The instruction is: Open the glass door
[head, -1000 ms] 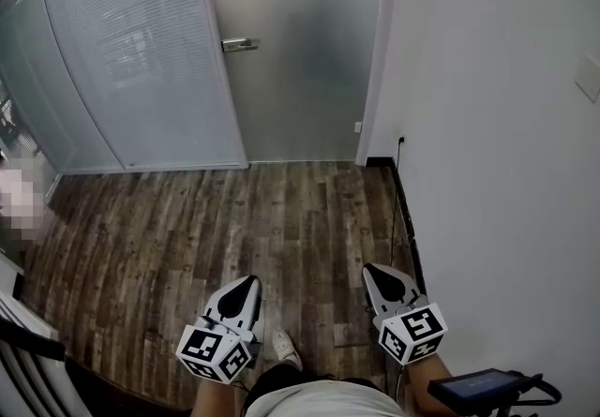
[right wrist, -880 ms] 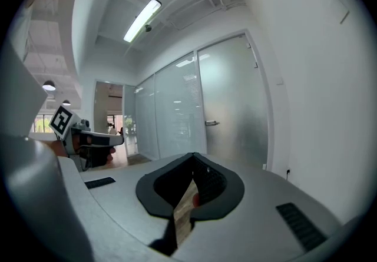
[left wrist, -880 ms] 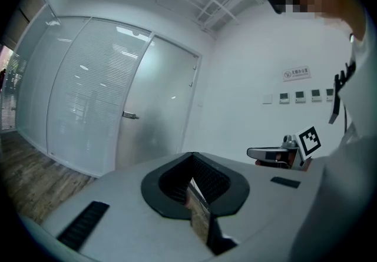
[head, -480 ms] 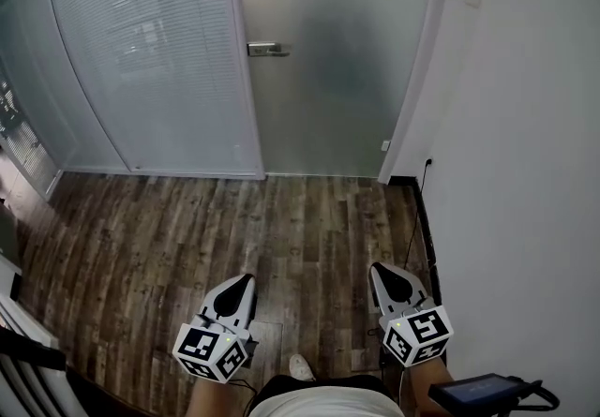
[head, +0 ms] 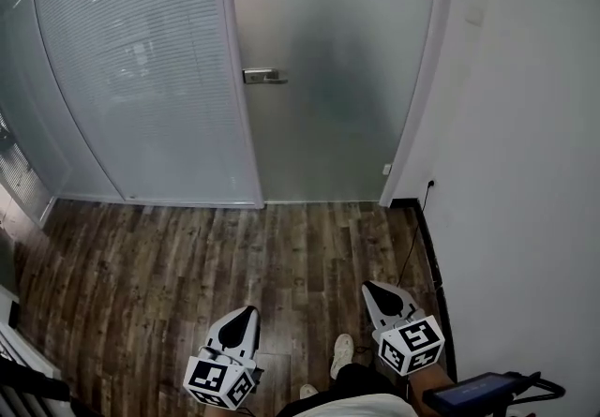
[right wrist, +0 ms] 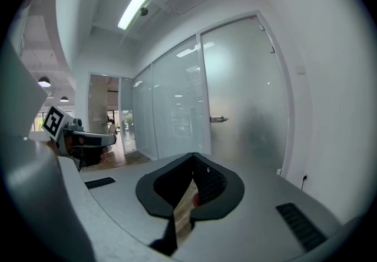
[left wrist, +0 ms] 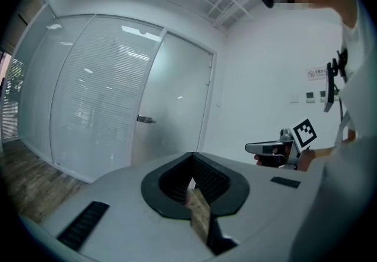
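The frosted glass door [head: 328, 78] stands closed ahead, with a metal lever handle [head: 263, 77] on its left edge. Both grippers hang low over the wooden floor, well short of the door and pointing at it. My left gripper [head: 247, 310] is shut, its tips meeting in a point with nothing between them. My right gripper [head: 368, 287] is shut and empty too. In the left gripper view the handle [left wrist: 145, 119] lies far ahead, left of the jaws' tip [left wrist: 189, 161]. In the right gripper view the handle [right wrist: 218, 119] sits ahead, slightly right of the tip [right wrist: 192, 158].
A curved glass partition with blinds [head: 141, 78] adjoins the door on the left. A white wall [head: 525, 125] runs along the right, with a socket and cable [head: 430, 185] near the floor. A person's shoe [head: 342, 354] and a dark device [head: 469, 392] show at the bottom.
The door and its handle have come closer and sit lower in the head view. Both grippers travelled forward with the person, still shut and side by side.
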`<state>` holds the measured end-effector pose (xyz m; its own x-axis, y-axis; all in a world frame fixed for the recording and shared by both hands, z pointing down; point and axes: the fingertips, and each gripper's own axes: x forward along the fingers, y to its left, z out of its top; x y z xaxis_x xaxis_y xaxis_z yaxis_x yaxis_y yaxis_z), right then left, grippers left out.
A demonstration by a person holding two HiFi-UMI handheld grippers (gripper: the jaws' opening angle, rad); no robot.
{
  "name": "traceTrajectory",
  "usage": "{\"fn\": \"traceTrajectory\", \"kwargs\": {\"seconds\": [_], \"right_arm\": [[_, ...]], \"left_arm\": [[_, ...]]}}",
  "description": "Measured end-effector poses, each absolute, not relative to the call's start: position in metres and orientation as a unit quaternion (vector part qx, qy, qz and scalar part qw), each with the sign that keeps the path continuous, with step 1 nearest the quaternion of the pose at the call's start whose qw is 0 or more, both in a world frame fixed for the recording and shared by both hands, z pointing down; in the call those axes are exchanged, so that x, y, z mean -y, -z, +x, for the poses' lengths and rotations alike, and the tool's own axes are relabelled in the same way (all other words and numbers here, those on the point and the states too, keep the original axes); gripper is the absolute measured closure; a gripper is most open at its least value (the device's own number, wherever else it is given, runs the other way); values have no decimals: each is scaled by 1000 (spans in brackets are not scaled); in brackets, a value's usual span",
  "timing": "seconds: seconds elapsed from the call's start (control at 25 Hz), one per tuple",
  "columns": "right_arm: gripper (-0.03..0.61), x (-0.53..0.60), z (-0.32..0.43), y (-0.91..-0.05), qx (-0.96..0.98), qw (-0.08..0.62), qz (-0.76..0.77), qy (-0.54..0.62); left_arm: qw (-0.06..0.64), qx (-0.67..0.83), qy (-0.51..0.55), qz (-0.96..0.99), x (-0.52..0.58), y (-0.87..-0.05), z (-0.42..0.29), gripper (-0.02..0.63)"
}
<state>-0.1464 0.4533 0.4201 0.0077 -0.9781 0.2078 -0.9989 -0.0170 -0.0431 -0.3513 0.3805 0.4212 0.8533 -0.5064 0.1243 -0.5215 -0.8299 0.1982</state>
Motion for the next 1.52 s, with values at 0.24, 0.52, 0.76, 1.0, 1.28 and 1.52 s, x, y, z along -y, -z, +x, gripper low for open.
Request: {"fn": "traceTrajectory", "kwargs": {"seconds": [0.24,0.52,0.76,1.0,1.28,1.52], "right_arm": [[577,-385,-110,-429,715,43,692,-91],[577,-312,-42,-420,724,28,684,-84],[577,-244,30,-414,732,25,674,-95],[577,-196,75,-414,745,26,658,-108],[577,-160,107,-424,744,17,656,-126],[577,-133,139,-438,725,18,675,-137]], "left_arm": [[111,285,-38,951,-321,-425,-314,614],[94,296,-31,950,-257,-399,-242,614],[98,309,-37,945,-192,-388,-171,614],[102,316,-48,942,-150,-382,-118,614],[102,308,-67,944,-112,-383,-81,614],[104,287,-63,950,-68,-389,-51,614]]}}
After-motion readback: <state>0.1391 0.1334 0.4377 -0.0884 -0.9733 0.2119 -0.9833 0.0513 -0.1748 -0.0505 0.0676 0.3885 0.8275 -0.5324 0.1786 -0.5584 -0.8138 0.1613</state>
